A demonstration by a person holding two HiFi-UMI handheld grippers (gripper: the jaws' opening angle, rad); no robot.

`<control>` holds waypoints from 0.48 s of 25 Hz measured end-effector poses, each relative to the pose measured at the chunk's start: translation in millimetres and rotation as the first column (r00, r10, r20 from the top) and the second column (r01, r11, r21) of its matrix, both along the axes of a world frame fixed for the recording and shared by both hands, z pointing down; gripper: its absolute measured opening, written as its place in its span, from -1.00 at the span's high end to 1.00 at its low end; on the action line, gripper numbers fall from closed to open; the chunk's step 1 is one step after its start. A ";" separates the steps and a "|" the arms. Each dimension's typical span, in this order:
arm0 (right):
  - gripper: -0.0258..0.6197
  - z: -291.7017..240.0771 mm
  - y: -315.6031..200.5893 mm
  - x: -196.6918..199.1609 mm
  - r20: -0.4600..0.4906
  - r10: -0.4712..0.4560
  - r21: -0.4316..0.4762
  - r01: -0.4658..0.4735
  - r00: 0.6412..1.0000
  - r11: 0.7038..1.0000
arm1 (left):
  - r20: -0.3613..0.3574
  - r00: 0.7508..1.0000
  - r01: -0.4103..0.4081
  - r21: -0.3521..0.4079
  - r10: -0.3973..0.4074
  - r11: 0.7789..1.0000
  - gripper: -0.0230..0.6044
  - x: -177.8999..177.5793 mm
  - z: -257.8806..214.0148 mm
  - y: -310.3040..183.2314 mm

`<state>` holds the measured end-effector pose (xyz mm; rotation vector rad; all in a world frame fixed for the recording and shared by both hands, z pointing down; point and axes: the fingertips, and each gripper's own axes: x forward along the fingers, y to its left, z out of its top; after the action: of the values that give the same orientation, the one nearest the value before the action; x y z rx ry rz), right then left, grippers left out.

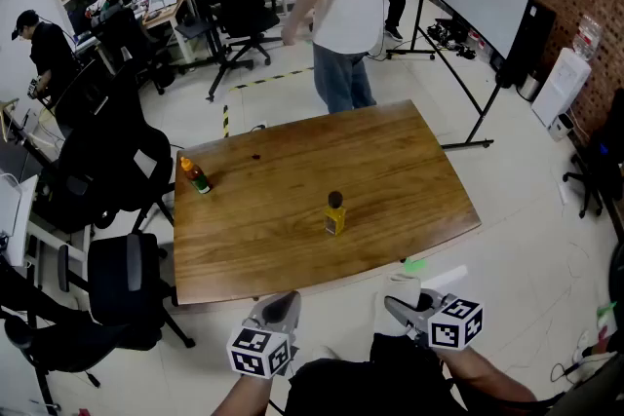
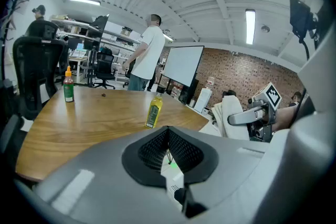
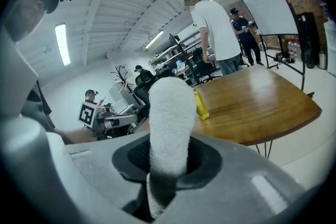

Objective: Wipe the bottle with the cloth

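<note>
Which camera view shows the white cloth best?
Right gripper view: the cloth fills the centre, clamped in the right gripper. Head view shows only a white scrap; left gripper view shows it folded, off to the right.

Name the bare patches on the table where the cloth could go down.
Right half of the table, from the yellow bottle to the right edge; the near-left corner in front of the green bottle. Tightest between the bottles.
</note>
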<state>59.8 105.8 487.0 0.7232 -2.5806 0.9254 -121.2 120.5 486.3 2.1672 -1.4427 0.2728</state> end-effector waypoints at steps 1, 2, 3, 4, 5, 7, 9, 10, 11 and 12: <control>0.70 -1.6 -8.2 -0.1 0.007 -0.001 0.002 0.001 1.000 1.000 | 0.003 1.000 -0.001 0.008 0.001 1.000 0.87 1.0 -2.9 -9.2; 0.70 -3.0 -16.5 -0.2 0.013 -0.004 0.005 0.004 1.000 1.000 | 0.007 1.000 -0.002 0.017 0.002 1.000 0.87 2.3 -5.7 -18.5; 0.70 -3.9 -25.0 -0.1 0.019 -0.009 0.006 0.009 1.000 1.000 | 0.011 1.000 -0.003 0.026 0.003 1.000 0.87 4.2 -8.4 -27.7; 0.70 -4.1 -33.9 0.4 0.023 -0.016 0.007 0.016 1.000 1.000 | 0.017 1.000 -0.004 0.035 0.004 0.999 0.87 6.8 -10.9 -37.0; 0.70 -4.1 -43.8 1.1 0.028 -0.026 0.007 0.026 0.999 1.000 | 0.024 1.000 -0.007 0.043 0.006 0.999 0.85 10.4 -13.2 -46.4; 0.70 -4.6 -68.3 2.9 0.041 -0.050 0.006 0.050 0.998 0.999 | 0.048 0.999 -0.019 0.063 0.016 0.998 0.78 19.5 -17.3 -67.0; 0.70 -6.7 -98.5 4.3 0.063 -0.081 0.005 0.081 0.995 0.997 | 0.089 0.996 -0.029 0.080 0.022 0.996 0.76 27.9 -19.2 -90.5; 0.70 -8.5 -113.7 4.7 0.075 -0.100 0.007 0.099 0.992 0.995 | 0.110 0.994 -0.029 0.084 0.020 0.996 0.71 31.0 -18.7 -101.9; 0.70 -10.2 -128.1 4.8 0.084 -0.122 0.012 0.121 0.989 0.993 | 0.128 0.992 -0.024 0.086 0.013 0.996 0.66 33.2 -17.3 -112.7; 0.70 -10.7 -141.4 4.6 0.091 -0.146 0.017 0.145 0.985 0.989 | 0.145 0.989 -0.015 0.086 0.002 0.996 0.59 34.5 -15.5 -123.2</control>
<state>64.3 -35.5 476.3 0.4976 -2.6779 0.9209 -86.7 -2.7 470.8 2.2641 -1.5516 0.3843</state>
